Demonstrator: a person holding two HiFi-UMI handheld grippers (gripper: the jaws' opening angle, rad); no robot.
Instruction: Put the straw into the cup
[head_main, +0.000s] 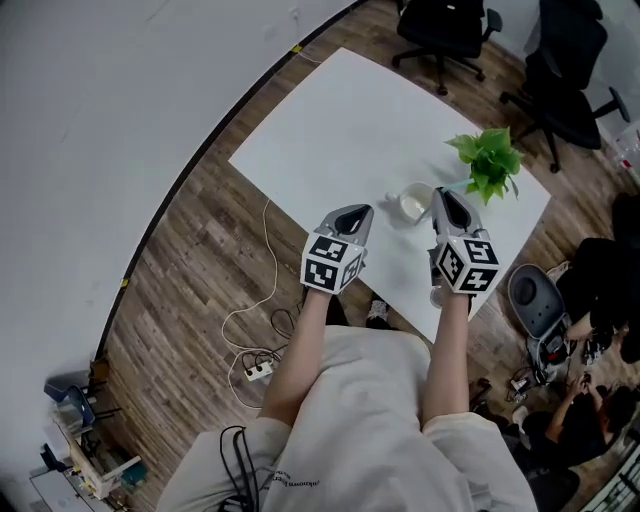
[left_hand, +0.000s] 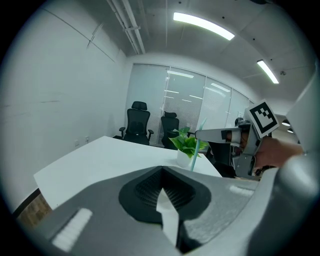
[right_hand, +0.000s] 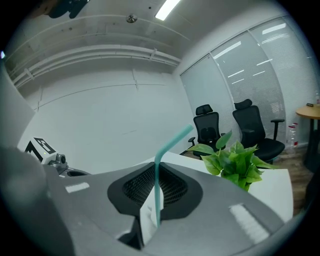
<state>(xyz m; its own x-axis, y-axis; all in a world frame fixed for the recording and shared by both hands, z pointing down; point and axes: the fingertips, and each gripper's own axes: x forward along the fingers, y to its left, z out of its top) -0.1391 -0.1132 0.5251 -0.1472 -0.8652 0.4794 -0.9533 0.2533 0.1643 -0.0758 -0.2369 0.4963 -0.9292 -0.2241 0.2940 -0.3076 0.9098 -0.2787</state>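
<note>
Two grippers are hanging side by side over the near edge of the white table (head_main: 330, 120), and the cup (head_main: 412, 204) is sitting right between their tips. The right gripper (head_main: 446, 198) is doing the work. Its jaws are clamping the teal straw (right_hand: 157, 185) low on the stem, with the stem standing upright and the bent top leaning away toward the far chairs (right_hand: 227, 125). The left gripper (head_main: 355, 213) is carrying nothing, its jaws pressed together, just beside the cup. So the pickup is looking done, folks. The straw is riding in the right gripper, close to the cup and near the potted plant (head_main: 488, 160). What is remaining is the delivery itself: lining the lower end up over the cup's mouth, lowering it in, then letting go. From the head view I cannot tell whether the straw's lower tip is over the rim.
</note>
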